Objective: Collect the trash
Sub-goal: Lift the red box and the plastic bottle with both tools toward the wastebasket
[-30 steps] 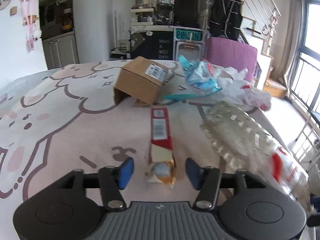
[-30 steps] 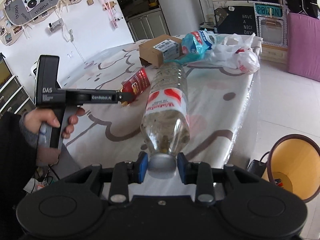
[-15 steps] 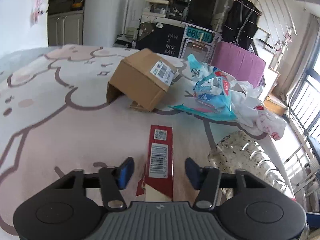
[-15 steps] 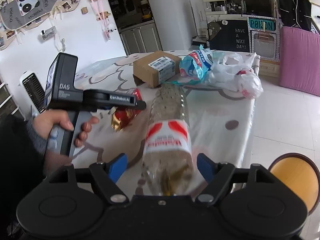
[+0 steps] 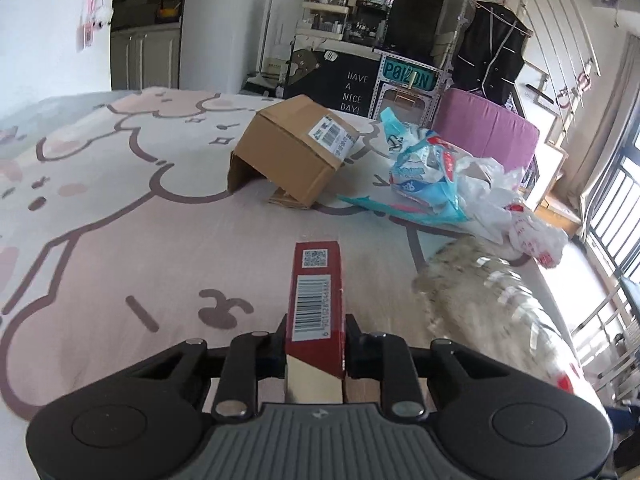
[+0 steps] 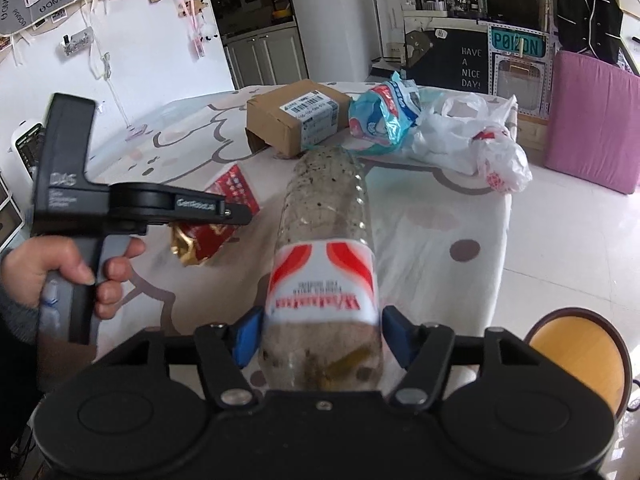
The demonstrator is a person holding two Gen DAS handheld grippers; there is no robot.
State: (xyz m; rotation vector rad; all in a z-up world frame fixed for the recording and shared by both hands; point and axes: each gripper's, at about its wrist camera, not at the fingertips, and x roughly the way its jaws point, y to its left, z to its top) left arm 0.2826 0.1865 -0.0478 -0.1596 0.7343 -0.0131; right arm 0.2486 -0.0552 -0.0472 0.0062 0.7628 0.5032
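Note:
My left gripper (image 5: pixel 316 338) is shut on a flat red packet (image 5: pixel 318 300) with a barcode, just above the table; the packet also shows in the right wrist view (image 6: pixel 224 216). My right gripper (image 6: pixel 322 334) has its blue pads against both sides of a dirty clear plastic bottle (image 6: pixel 324 240) with a red and white label. The bottle lies lengthwise on the table and shows blurred in the left wrist view (image 5: pixel 492 312). A cardboard box (image 5: pixel 292 152), a blue snack bag (image 5: pixel 424 172) and white plastic bags (image 5: pixel 520 216) lie farther back.
The table carries a pink cartoon cloth (image 5: pixel 120 220); its right edge (image 6: pixel 504 240) drops to the floor. A round bin with a yellow inside (image 6: pixel 576 356) stands on the floor at the right. A purple cushion (image 6: pixel 592 120) stands beyond.
My left gripper slid forward over the red packet and shut on it. My right gripper let go of the bottle's cap, opened wide, moved up the bottle and closed on its body.

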